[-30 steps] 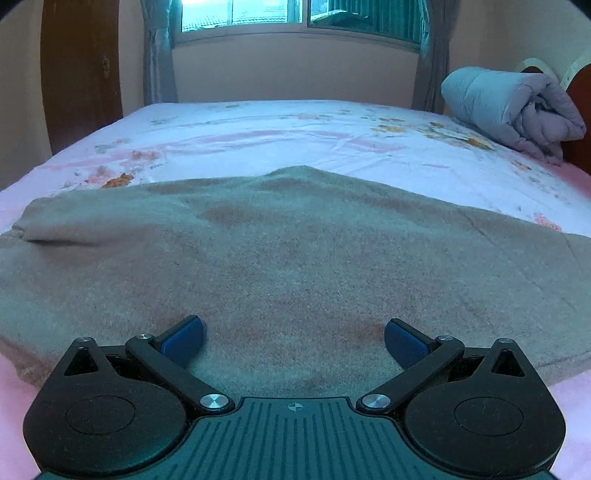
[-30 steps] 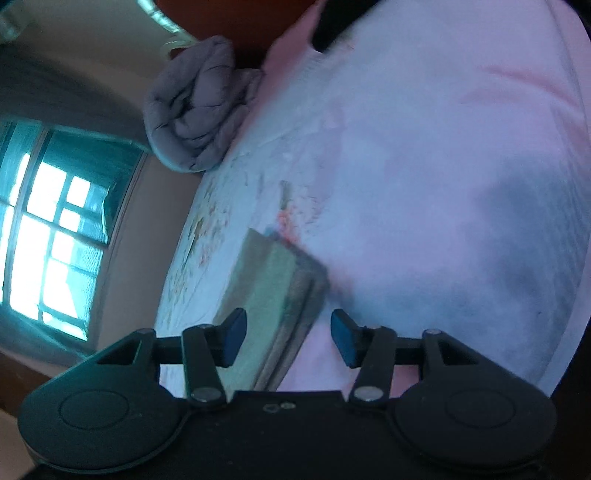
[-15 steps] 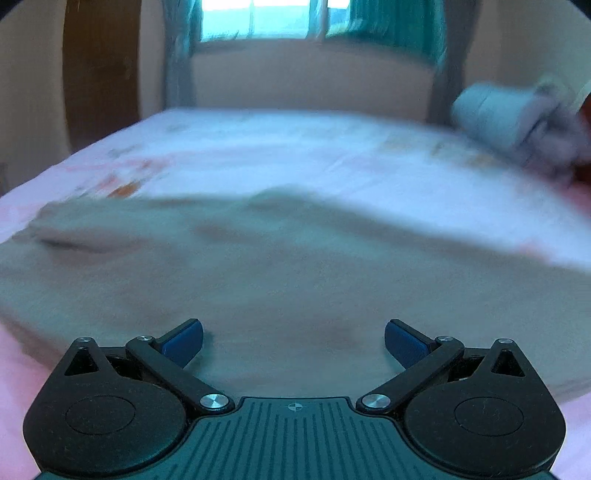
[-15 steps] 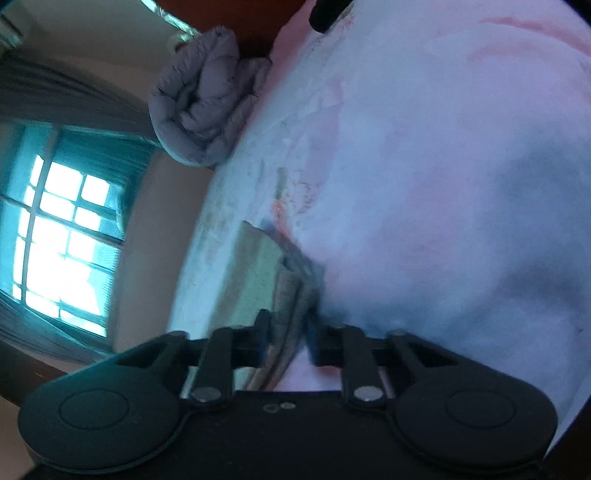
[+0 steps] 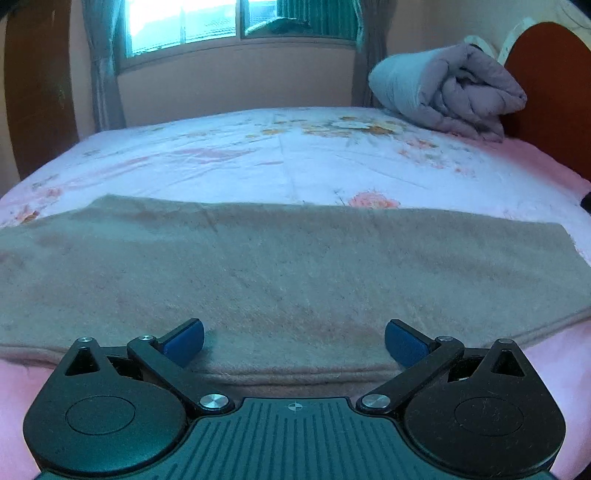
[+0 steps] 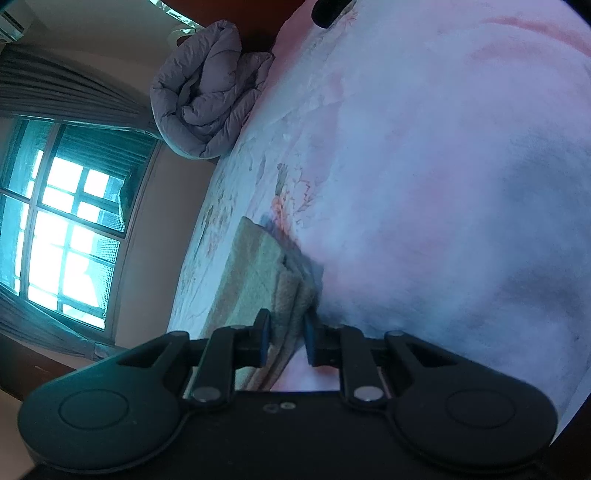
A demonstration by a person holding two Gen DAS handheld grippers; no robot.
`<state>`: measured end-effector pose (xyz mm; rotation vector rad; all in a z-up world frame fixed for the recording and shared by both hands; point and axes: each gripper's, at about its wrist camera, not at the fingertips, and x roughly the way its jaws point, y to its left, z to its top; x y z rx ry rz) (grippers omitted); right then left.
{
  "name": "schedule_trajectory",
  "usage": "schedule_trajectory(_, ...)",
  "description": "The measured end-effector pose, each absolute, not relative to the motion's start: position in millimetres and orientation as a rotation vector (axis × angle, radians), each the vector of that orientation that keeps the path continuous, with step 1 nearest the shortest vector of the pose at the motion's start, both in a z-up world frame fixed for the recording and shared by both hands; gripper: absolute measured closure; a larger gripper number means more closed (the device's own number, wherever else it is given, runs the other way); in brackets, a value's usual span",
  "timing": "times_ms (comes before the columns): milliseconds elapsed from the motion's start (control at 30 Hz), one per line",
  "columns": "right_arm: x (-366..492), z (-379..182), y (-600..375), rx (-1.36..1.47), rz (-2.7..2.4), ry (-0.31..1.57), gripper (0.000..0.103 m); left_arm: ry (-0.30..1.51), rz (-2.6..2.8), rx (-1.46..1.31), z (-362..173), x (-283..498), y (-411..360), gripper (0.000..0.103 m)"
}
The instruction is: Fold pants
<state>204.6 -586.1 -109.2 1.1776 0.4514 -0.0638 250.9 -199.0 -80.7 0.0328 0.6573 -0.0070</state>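
Tan fleece folded pants [image 5: 295, 273], flat on pink floral bedsheet [image 5: 280, 162]. Left gripper [image 5: 294, 339]: jaws wide, holding nothing. Right gripper [image 6: 284, 338]: jaws just closed, pinching the pants' layered edge.

Tan-brown fleecy pants [image 5: 295, 273] on pink-and-white bedsheet [image 5: 280, 155] printed with orange flowers; grey-lilac rolled quilted duvet [image 5: 447, 88]; blue gripper pads [image 5: 404, 341] on black linkages

- A home bedroom
- Wide bed [image 5: 258, 162] under a floral pink-and-white sheet
- Rolled grey quilt [image 5: 447, 88] by the wooden headboard [image 5: 546, 92]
- Curtained window [image 5: 236, 18] behind; wooden door [image 5: 37, 92] at left
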Motion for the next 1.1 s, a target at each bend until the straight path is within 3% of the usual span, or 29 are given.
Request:
schedule_trajectory(567, 201.6, -97.3, -575.9, 1.056, -0.129, 0.485, 0.095, 0.661, -0.056, 0.033, -91.0, 239.8, -209.0, 0.0)
schedule_trajectory(667, 205.4, -91.9, -575.8, 1.033, -0.142, 0.509, 0.094, 0.552, -0.01, 0.054, -71.7, 224.0, -204.7, 0.0)
schedule_trajectory(733, 207.1, -94.7, -577.8, 1.054, -0.139, 0.514, 0.092, 0.67, 0.004, 0.09, -88.7, 234.2, -206.2, 0.0)
schedule_trajectory(833, 206.4, -97.8, -578.8, 1.079, -0.146, 0.511, 0.094, 0.637, 0.003, 0.082, -98.4, 229.9, -205.1, 0.0)
schedule_trajectory(1100, 216.0, -54.0, -554.9, 0.891, -0.179, 0.51, 0.096, 0.616, -0.035, 0.083, -101.9, 220.9, -198.4, 0.0)
